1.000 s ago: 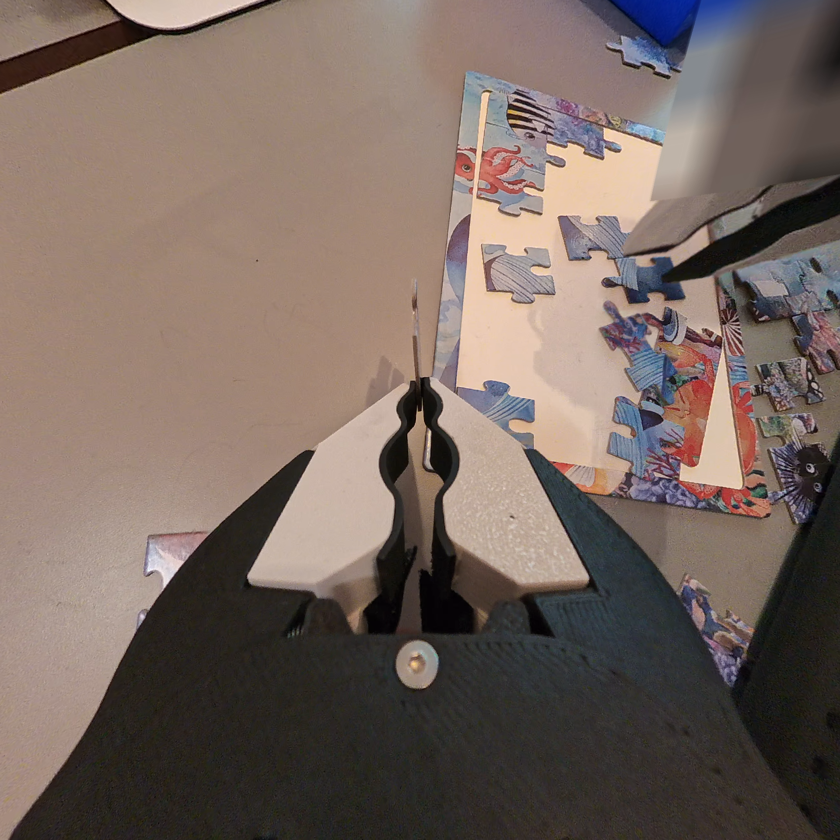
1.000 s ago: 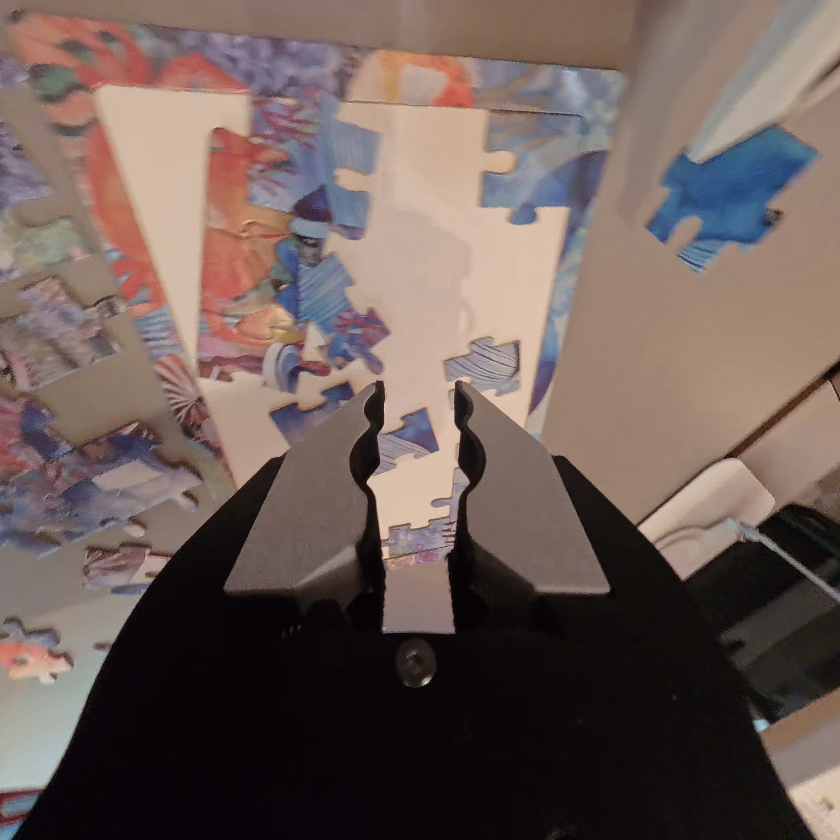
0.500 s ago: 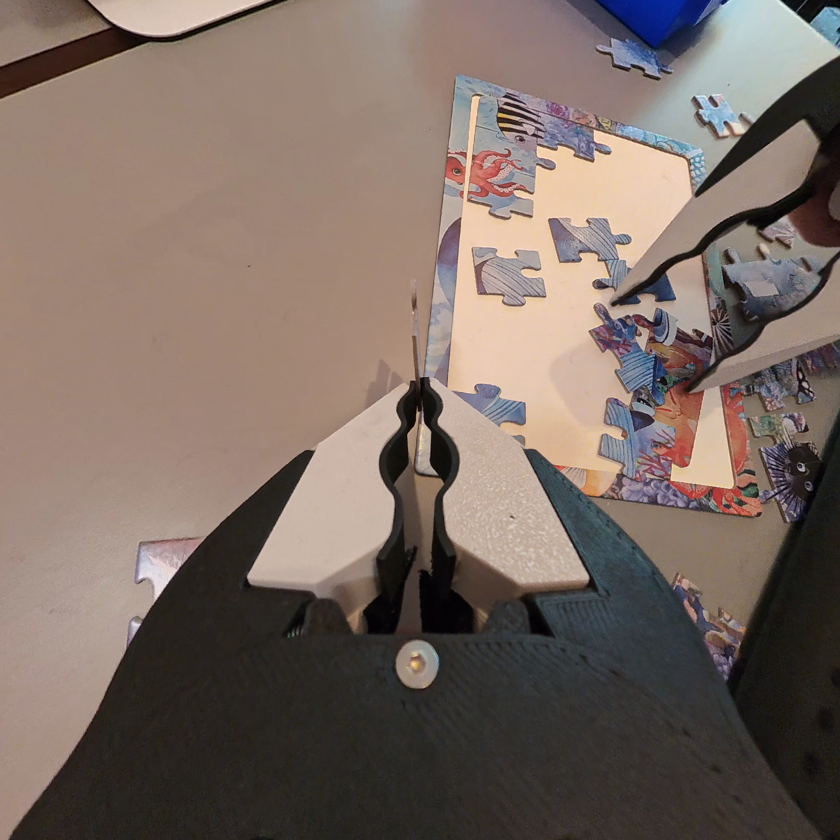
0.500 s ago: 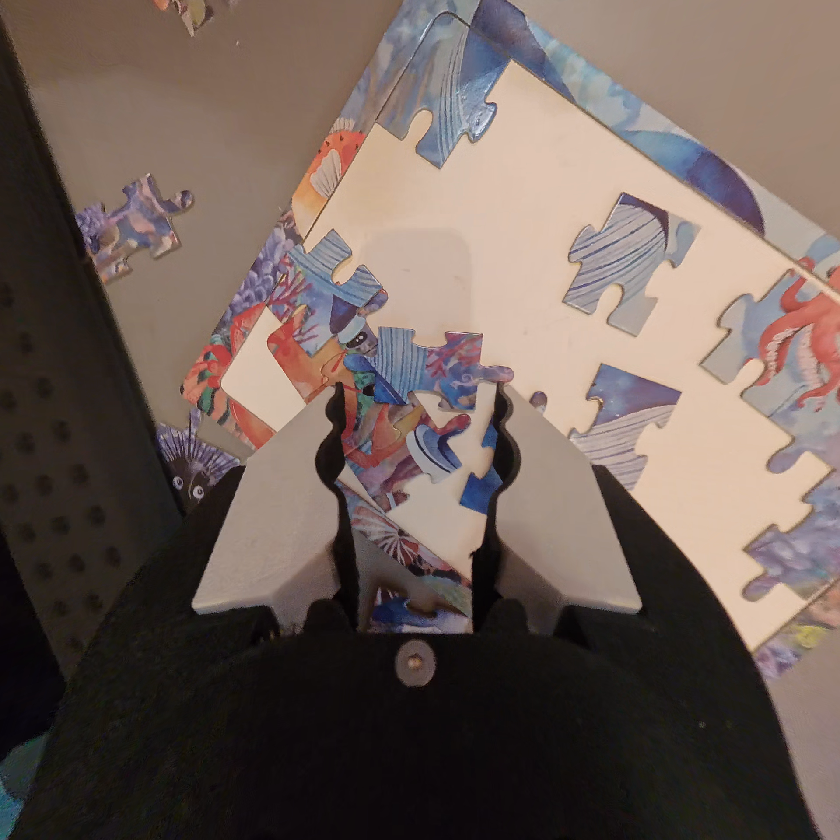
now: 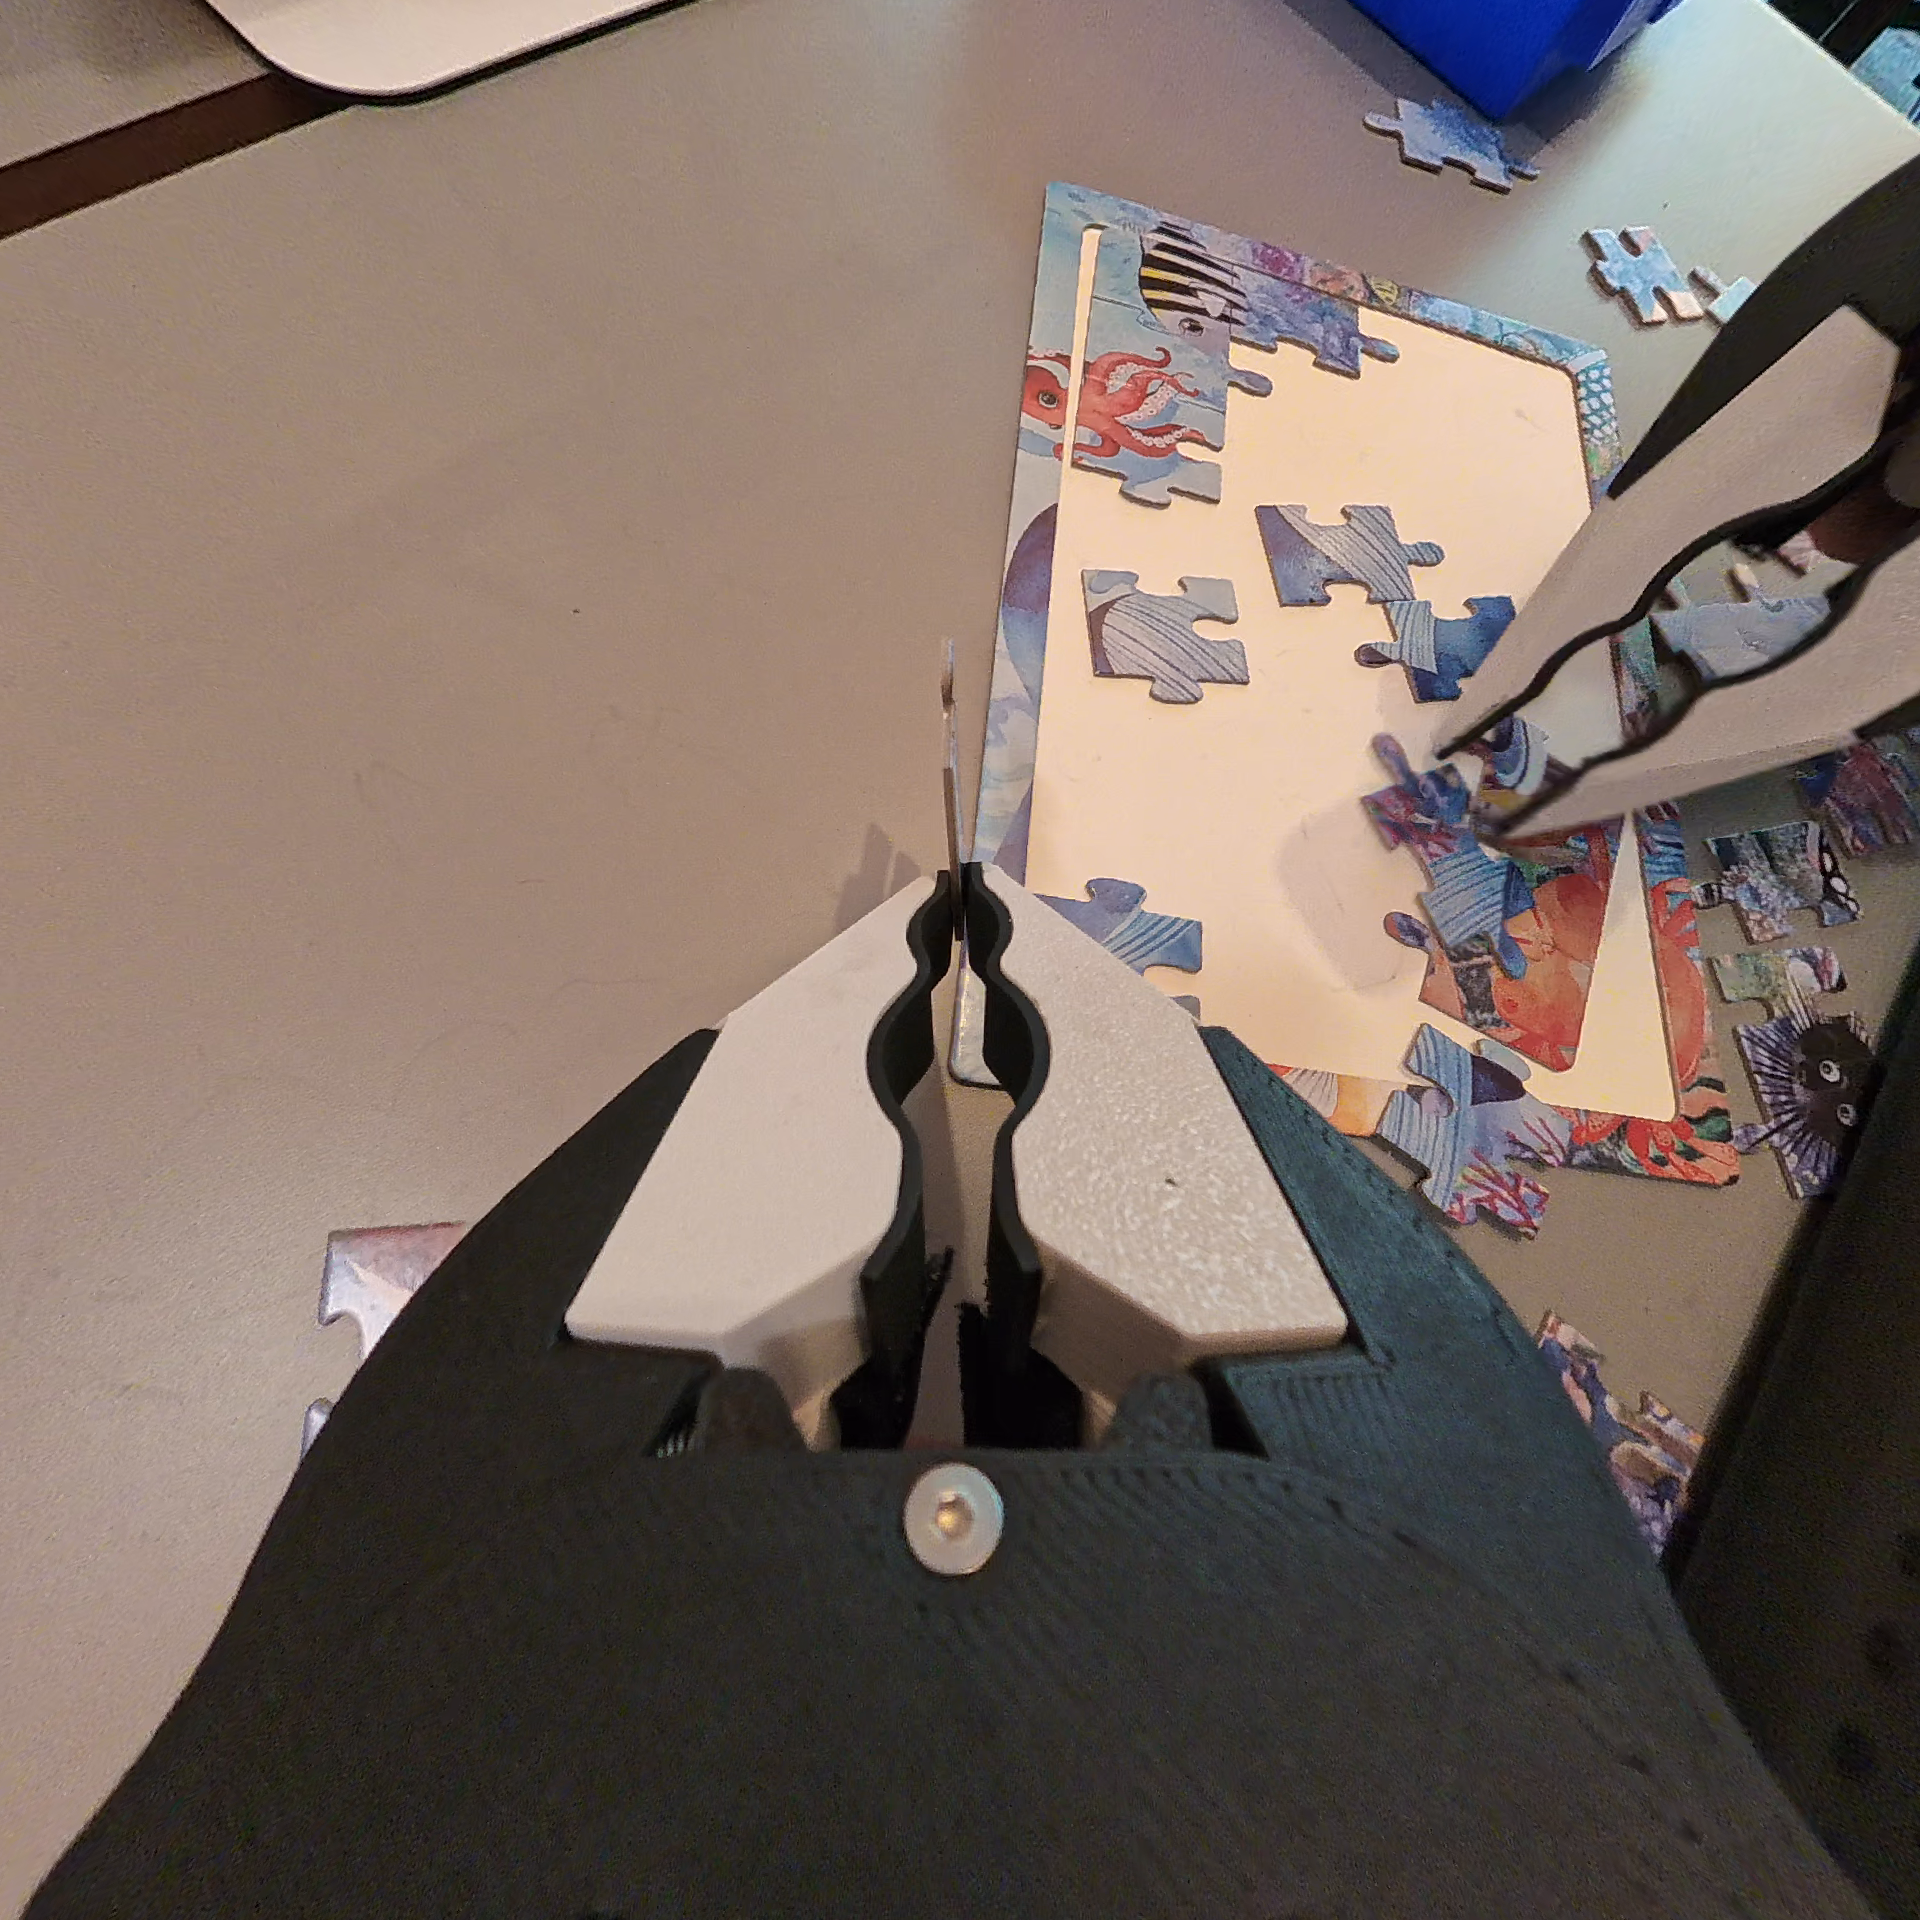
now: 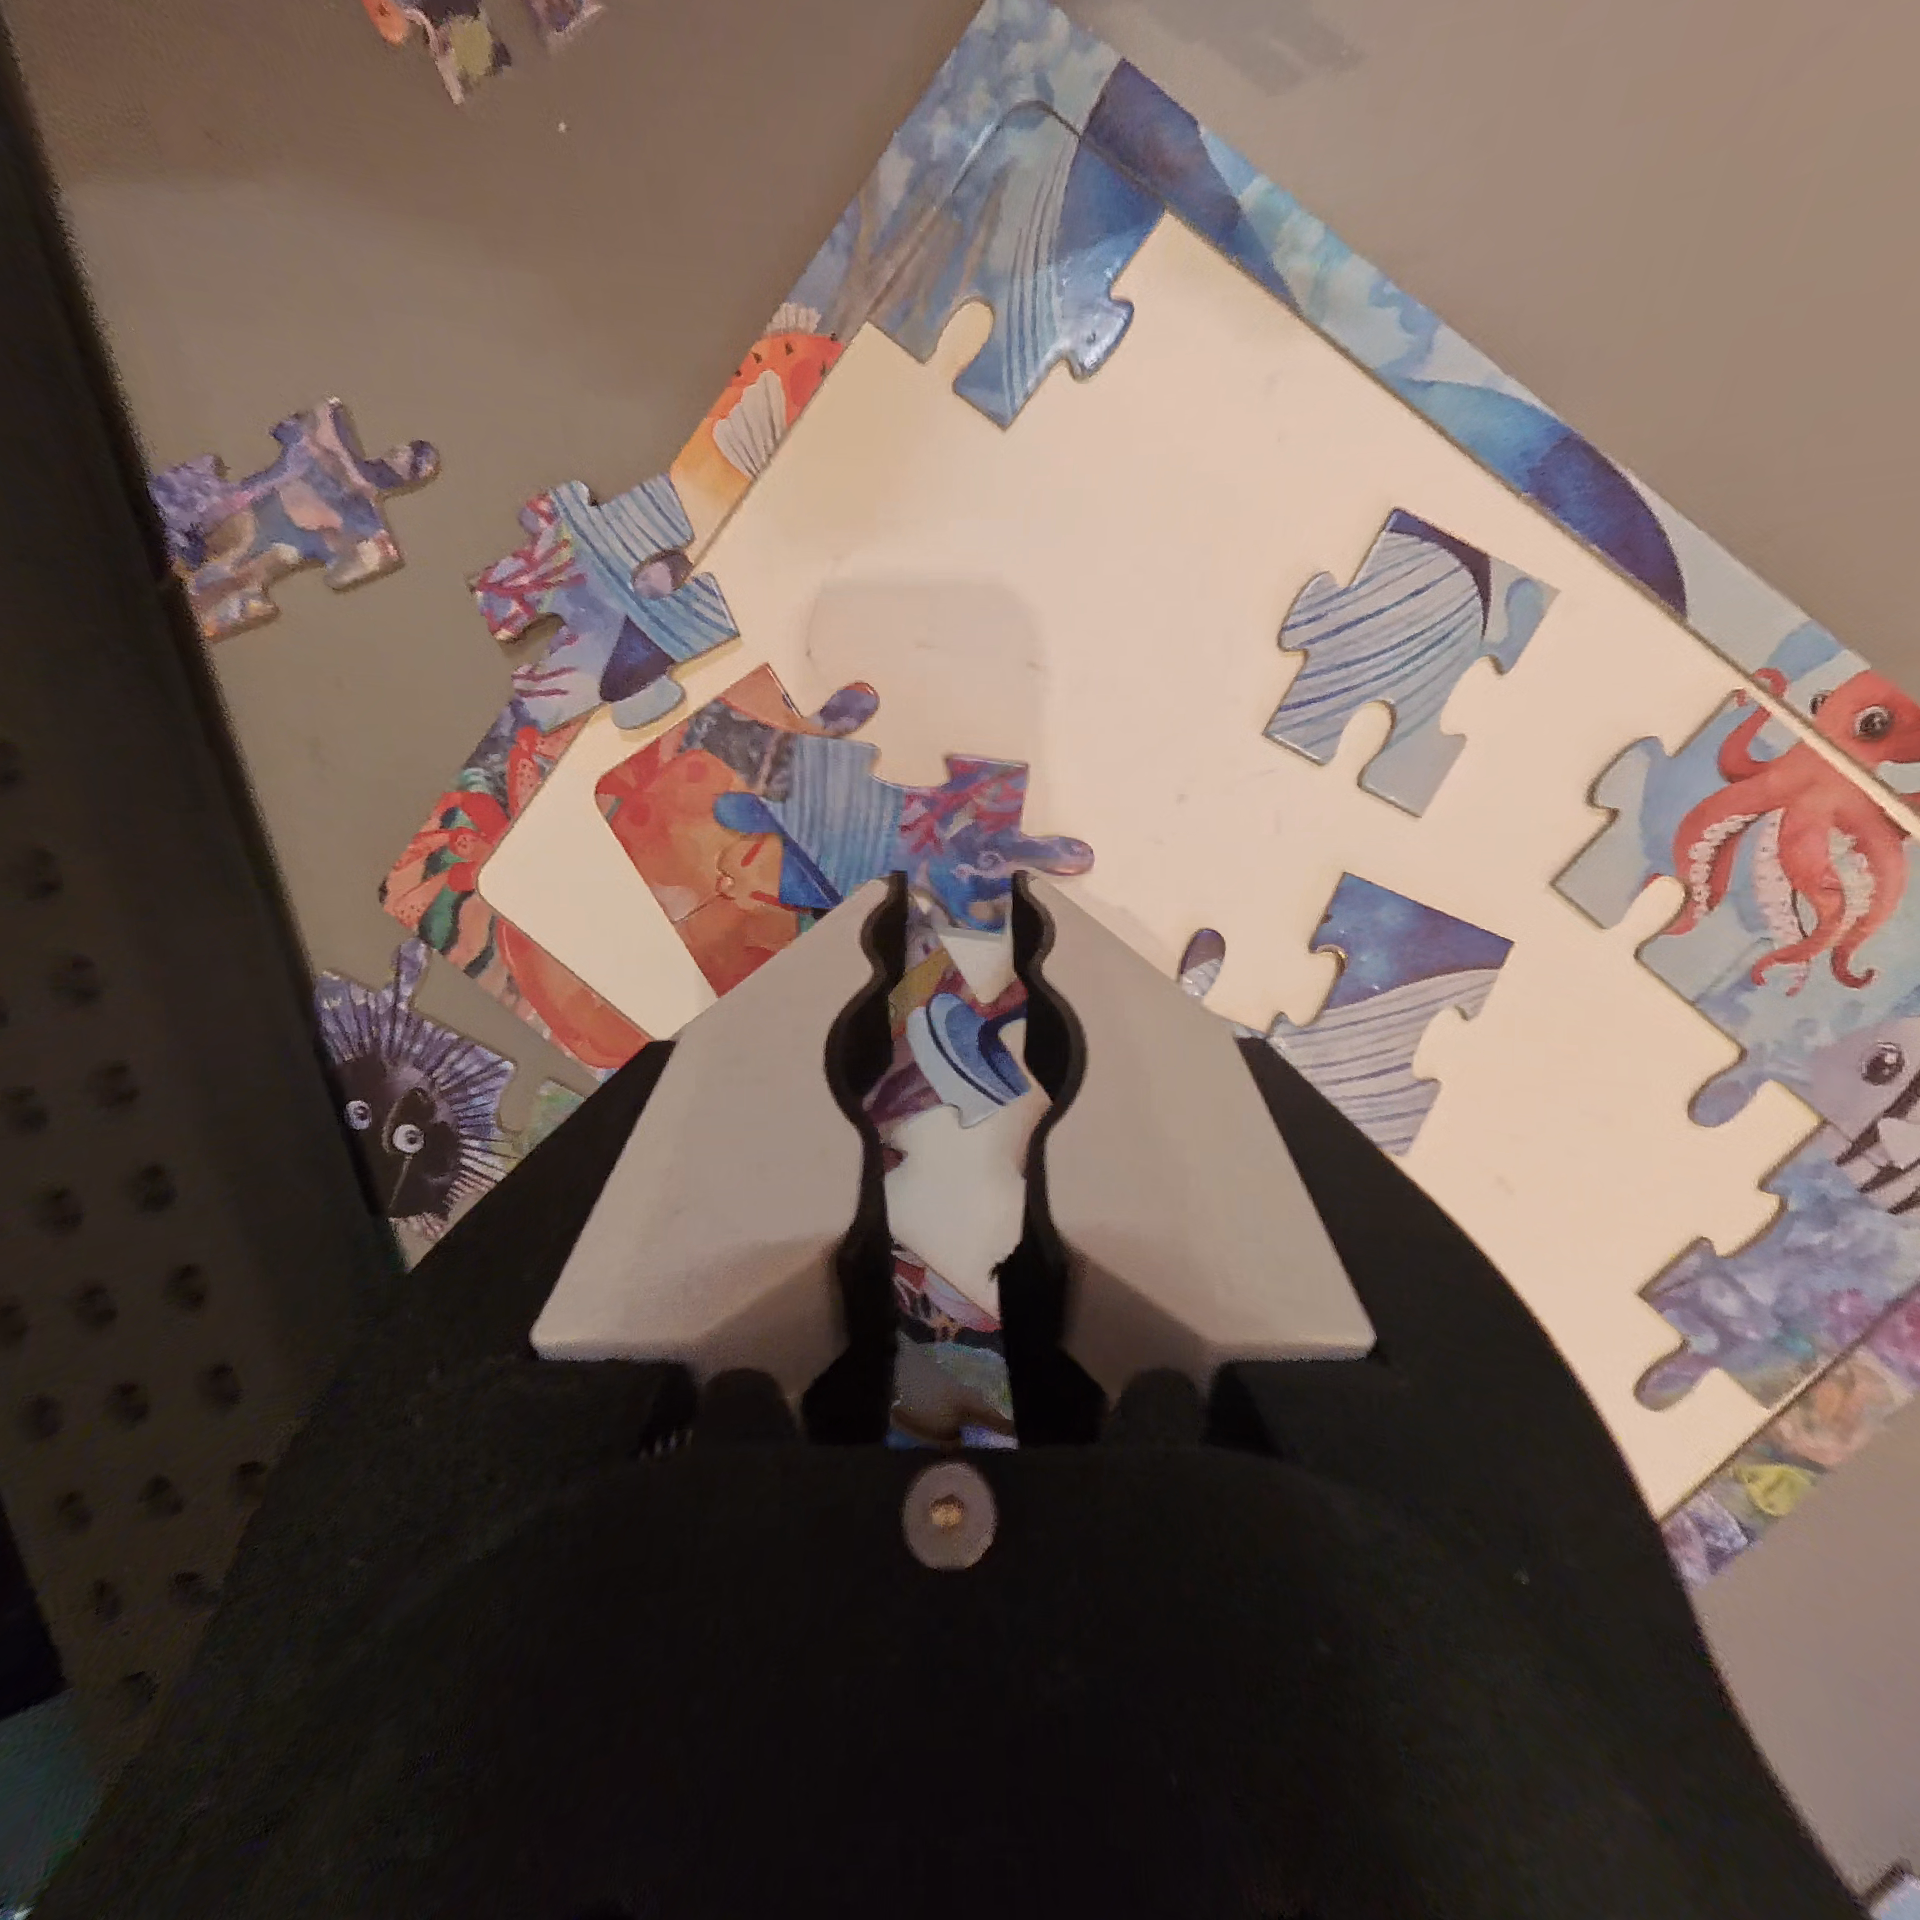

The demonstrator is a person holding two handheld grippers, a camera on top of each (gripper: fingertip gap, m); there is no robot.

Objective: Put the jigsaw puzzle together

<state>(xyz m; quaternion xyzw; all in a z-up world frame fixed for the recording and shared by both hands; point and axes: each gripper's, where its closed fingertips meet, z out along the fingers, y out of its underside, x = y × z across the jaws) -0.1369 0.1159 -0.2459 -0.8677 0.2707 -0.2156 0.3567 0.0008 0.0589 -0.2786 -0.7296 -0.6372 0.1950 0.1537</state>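
- The right gripper (image 6: pixel 956 883) is low over the puzzle tray (image 5: pixel 1475 436), its fingers (image 5: pixel 1538 644) a little apart with their tips astride a loose piece (image 6: pixel 971 1049) beside the joined cluster (image 6: pixel 790 821) at the tray's near right; whether they touch it I cannot tell.
- To do this step well, I judge it should nip only that one piece by its edges, lift straight up, and avoid dragging the cluster.
- The left gripper (image 5: pixel 958 883) hangs above the surface (image 5: pixel 468 623) just left of the tray, fingers clamped on a thin piece held edge-on (image 5: pixel 948 769).
- Other pieces (image 5: pixel 1164 644) lie scattered in the tray and outside its right edge.
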